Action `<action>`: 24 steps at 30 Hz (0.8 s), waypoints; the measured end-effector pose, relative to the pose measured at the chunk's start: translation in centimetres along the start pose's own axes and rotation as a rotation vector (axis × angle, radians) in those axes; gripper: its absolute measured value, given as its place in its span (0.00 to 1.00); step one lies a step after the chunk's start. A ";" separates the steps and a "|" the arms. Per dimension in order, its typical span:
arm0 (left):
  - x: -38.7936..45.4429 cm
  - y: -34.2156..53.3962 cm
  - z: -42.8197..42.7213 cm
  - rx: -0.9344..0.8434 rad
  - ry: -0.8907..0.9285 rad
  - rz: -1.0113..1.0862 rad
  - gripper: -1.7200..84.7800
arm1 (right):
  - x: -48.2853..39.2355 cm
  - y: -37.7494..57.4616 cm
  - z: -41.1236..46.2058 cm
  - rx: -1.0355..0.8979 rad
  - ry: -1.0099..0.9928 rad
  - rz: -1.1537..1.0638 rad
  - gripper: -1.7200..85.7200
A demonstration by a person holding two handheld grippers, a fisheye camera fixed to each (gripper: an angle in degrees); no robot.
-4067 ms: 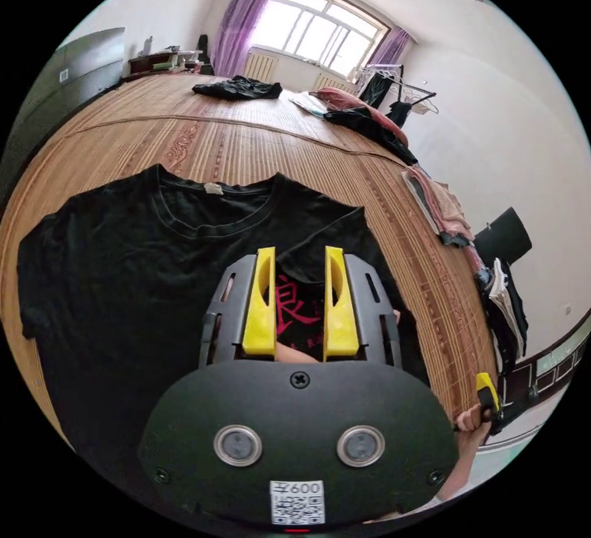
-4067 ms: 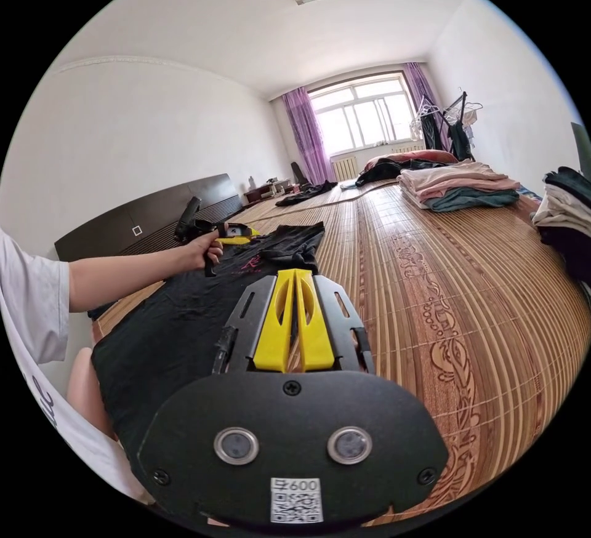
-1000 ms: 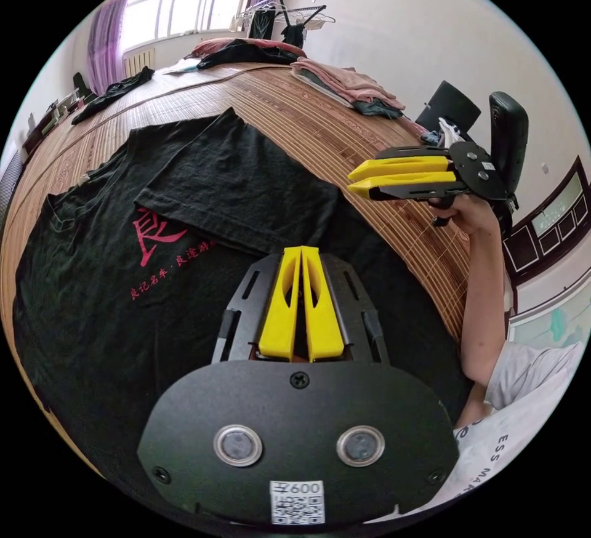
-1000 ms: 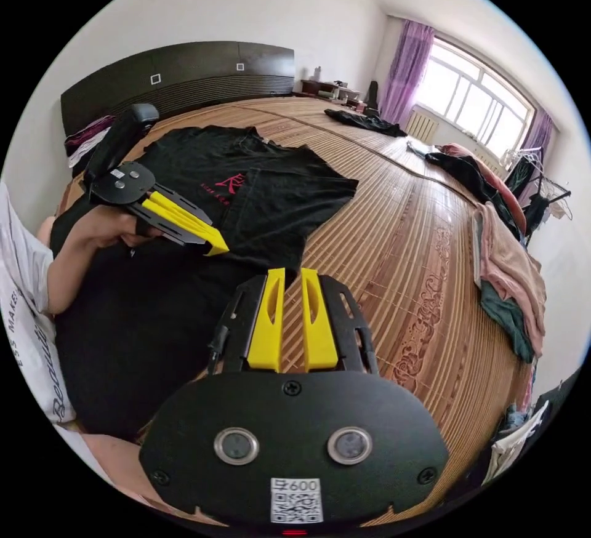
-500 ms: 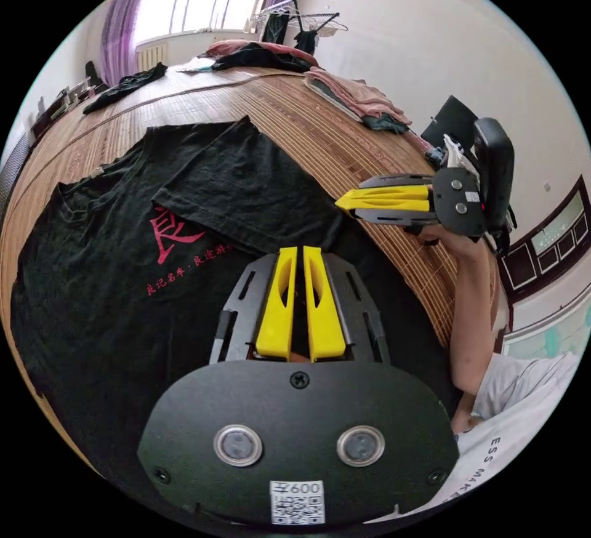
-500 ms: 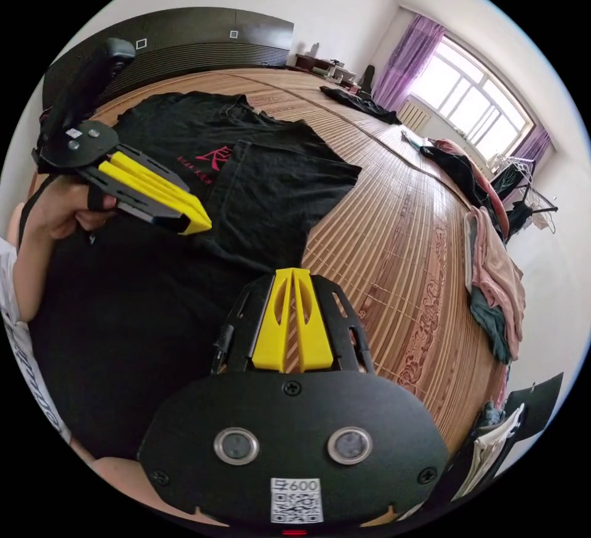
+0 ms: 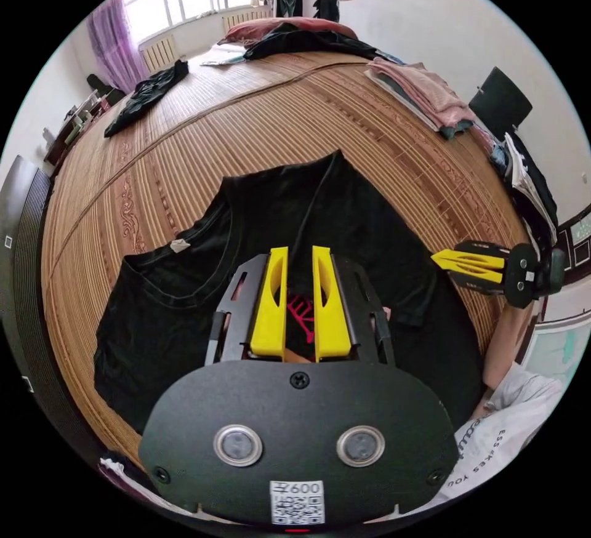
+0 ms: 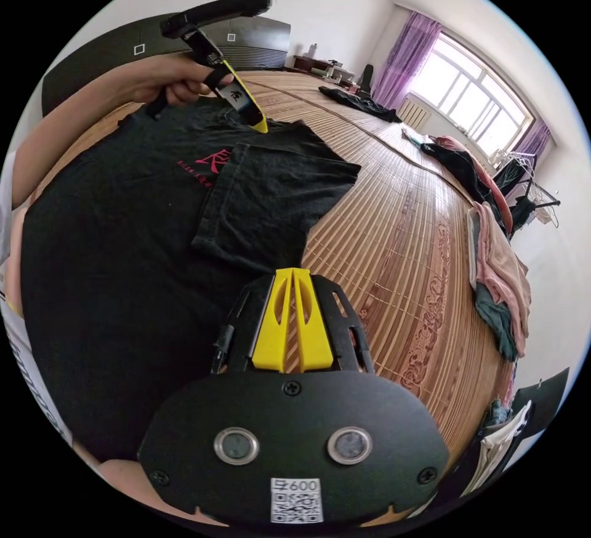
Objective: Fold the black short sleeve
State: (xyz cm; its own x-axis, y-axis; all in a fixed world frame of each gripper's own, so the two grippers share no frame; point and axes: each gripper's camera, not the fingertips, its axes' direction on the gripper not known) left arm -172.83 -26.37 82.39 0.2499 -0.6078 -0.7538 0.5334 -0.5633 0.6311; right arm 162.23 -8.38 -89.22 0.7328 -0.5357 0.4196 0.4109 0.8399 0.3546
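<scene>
Overhead, left gripper [image 7: 300,255] tipped down toward black shirt [image 7: 184,298].

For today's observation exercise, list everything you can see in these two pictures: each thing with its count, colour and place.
T-shirt: one, black with red print, flat on mat, one sleeve folded in.
Mat: one, brown bamboo, covers the bed.
Folded clothes: one pile, pink and dark green, mat's edge.
Loose garment: one, black, far side near window.
Curtains: purple, beside window.
Headboard: one, dark, at wall.
Left gripper: yellow jaws open, over the shirt.
Right gripper: yellow jaws shut, empty.
</scene>
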 end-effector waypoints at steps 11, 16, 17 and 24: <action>0.1 0.0 4.2 -0.057 -0.110 0.033 0.07 | 0.9 0.1 -0.6 0.004 0.008 0.005 0.01; -0.4 -0.3 4.7 -0.059 -0.057 0.068 0.05 | 1.6 0.1 -1.3 0.006 0.001 0.011 0.01; -0.4 -0.3 4.6 -0.053 -0.063 0.073 0.05 | 1.6 0.1 -1.3 0.006 0.001 0.011 0.01; -0.7 0.6 3.2 0.000 -0.106 0.088 0.04 | 2.7 0.0 -2.5 0.009 -0.012 0.020 0.01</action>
State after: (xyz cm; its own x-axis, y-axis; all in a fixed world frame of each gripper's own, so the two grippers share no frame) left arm -175.24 -28.06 83.83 0.2090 -0.7103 -0.6721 0.5128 -0.5056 0.6938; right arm 165.56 -9.64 -90.17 0.7344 -0.5199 0.4364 0.3911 0.8496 0.3539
